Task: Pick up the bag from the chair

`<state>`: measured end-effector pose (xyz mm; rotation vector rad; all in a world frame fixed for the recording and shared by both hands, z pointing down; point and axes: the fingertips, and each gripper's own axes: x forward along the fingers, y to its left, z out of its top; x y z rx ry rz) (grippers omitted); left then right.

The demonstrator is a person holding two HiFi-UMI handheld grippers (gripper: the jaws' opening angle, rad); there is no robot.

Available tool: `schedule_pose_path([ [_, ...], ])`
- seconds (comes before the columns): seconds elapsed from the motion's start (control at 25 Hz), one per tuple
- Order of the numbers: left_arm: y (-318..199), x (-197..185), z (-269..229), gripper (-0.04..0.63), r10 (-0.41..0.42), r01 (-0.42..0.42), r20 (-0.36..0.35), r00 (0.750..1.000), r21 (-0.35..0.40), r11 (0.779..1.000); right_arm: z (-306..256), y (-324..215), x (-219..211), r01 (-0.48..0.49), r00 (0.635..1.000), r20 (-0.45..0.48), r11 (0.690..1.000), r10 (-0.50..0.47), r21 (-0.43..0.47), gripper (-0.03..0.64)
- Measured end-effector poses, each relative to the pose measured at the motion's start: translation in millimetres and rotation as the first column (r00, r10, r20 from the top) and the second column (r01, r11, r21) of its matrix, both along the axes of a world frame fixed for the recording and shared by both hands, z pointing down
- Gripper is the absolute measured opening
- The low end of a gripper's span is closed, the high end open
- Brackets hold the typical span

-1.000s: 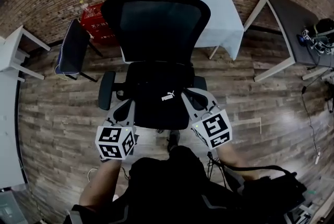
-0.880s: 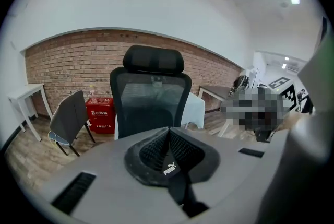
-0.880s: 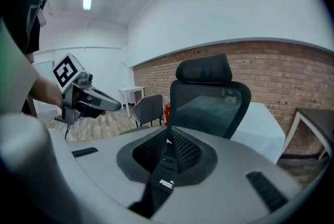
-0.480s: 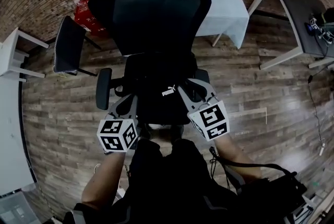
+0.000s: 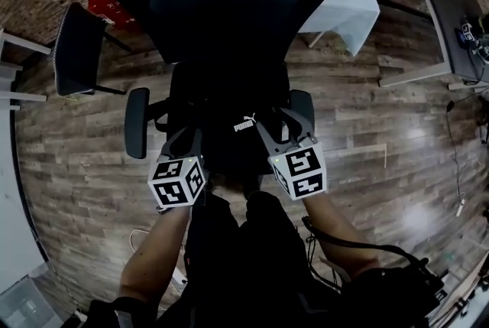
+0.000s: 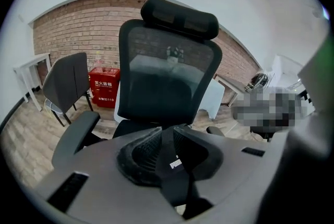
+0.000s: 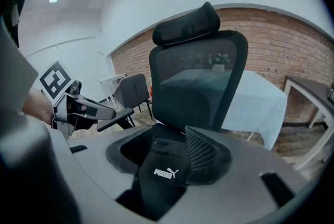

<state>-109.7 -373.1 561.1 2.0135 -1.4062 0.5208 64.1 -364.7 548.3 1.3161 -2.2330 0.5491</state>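
Approach step. Black bag (image 5: 231, 141) lies on the chair (image 5: 229, 5) seat, front edge. Left gripper (image 5: 186, 144) and right gripper (image 5: 284, 131) both straddle it, fingers apart with fabric between. Next, as I judge: close both firmly, then lift straight up.
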Motion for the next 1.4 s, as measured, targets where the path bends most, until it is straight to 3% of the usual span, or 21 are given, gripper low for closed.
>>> schedule_pose_path([
  [0.08, -5.3, -0.1, 15.9, 0.087, -0.002, 0.002, -0.001, 1.0, -0.019, 1.0, 17.4, -5.5, -2.1, -0.024, 1.0, -0.015, 0.999, 0.024, -0.024, 0.206],
  [0.24, -8.4, -2.7, 46.5, 0.089, 0.01, -0.009, 0.022, 1.0, -0.051, 0.999, 49.6, -15.6, -4.7, -0.085, 0.996, -0.036, 0.994, 0.083, -0.071, 0.231],
  [0.44, -18.3, -11.1, 84.0, 0.152, 0.018, -0.016, 0.022, 1.0, -0.094, 0.995, 90.4, -23.6, -7.9, -0.146, 0.988, -0.066, 0.981, 0.139, -0.125, 0.268],
  [0.8, -34.3, -15.8, 153.9, 0.251, 0.05, -0.046, 0.016, 0.999, -0.194, 0.98, 175.8, -28.8, -12.2, -0.232, 0.968, -0.149, 0.944, 0.201, -0.236, 0.331],
  [0.96, -33.5, -21.6, 189.0, 0.304, 0.027, -0.021, 0.019, 0.999, -0.259, 0.966, 203.0, -30.4, -5.0, -0.264, 0.959, -0.173, 0.928, 0.224, -0.264, 0.358],
  [1.16, -44.3, -40.3, 228.0, 0.318, -0.056, 0.058, 0.015, 0.998, -0.316, 0.947, 238.3, -41.7, 7.8, -0.321, 0.942, -0.2, 0.896, 0.269, -0.308, 0.403],
  [1.4, -56.6, -37.3, 253.9, 0.33, -0.086, 0.086, 0.014, 0.996, -0.328, 0.941, 265.0, -56.4, 31.0, -0.375, 0.92, -0.234, 0.879, 0.314, -0.294, 0.411],
])
